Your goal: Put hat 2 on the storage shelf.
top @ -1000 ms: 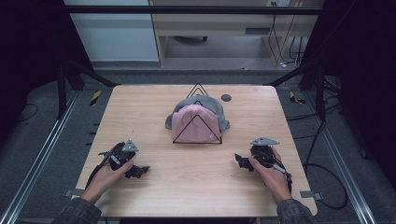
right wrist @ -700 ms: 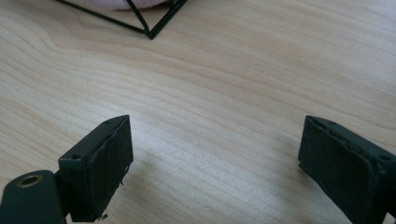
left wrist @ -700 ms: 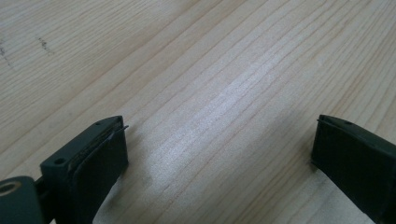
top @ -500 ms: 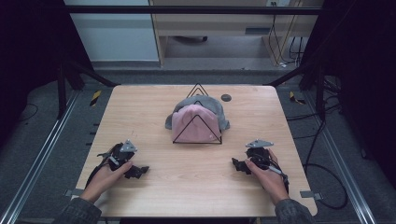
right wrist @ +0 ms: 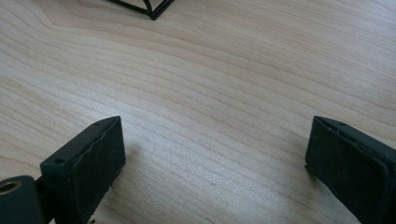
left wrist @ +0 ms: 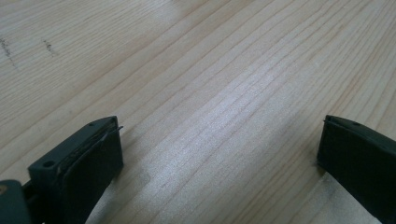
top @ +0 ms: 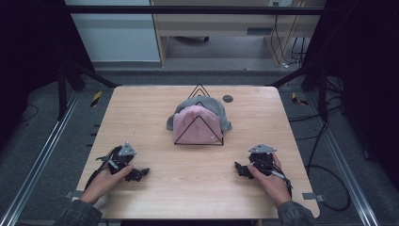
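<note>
High view: the pink cap (top: pixel 196 125) sits on a black wire stand (top: pixel 199 137) at the table's middle, over a grey cap (top: pixel 222 112). Both lie ahead of the grippers, toward the far edge. The left gripper (top: pixel 140 173) rests at the near left with its jaws pointing inward, so the caps are ahead of it and to its right. The right gripper (top: pixel 240 168) rests at the near right, jaws pointing inward as well, so the caps are ahead of it and to its left. The right one looks slightly nearer the stand's near corner, though the difference is small. The stand's front bar runs across, side to side between the two hands.

Left gripper view: the jaws stand wide apart with bare table (left wrist: pixel 210 93) between them; released, nothing held.

Right gripper view: the jaws have just been opening and stand wide, with only wood between them. A corner of the stand (right wrist: pixel 152 11) shows at the top, ahead and a little to the left of the jaws, well apart. To reach the caps, I judge this hand needs to go forward and inward.
</note>
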### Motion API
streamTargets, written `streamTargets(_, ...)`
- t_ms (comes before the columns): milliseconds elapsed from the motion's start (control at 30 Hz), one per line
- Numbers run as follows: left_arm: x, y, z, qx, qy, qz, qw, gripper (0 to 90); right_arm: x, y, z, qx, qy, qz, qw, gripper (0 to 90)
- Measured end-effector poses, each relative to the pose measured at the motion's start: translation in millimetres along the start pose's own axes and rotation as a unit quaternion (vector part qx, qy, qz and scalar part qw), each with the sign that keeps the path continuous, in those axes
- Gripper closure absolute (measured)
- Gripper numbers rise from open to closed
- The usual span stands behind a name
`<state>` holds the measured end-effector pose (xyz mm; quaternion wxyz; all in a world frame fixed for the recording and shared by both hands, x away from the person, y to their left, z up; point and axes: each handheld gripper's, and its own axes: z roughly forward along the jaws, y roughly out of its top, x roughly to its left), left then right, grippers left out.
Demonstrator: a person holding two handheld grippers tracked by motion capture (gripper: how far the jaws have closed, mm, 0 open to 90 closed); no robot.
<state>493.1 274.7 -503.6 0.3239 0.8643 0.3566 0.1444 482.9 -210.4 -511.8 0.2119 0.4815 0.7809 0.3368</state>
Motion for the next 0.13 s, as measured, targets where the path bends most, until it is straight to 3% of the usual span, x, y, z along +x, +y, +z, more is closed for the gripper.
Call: streamTargets(133, -0.2, -0.1, -0.1, 0.000, 0.000, 0.000, 1.0000, 0.0, 0.4, 0.3, 0.7, 0.000, 0.003, 0.002, 1.0000, 3.8)
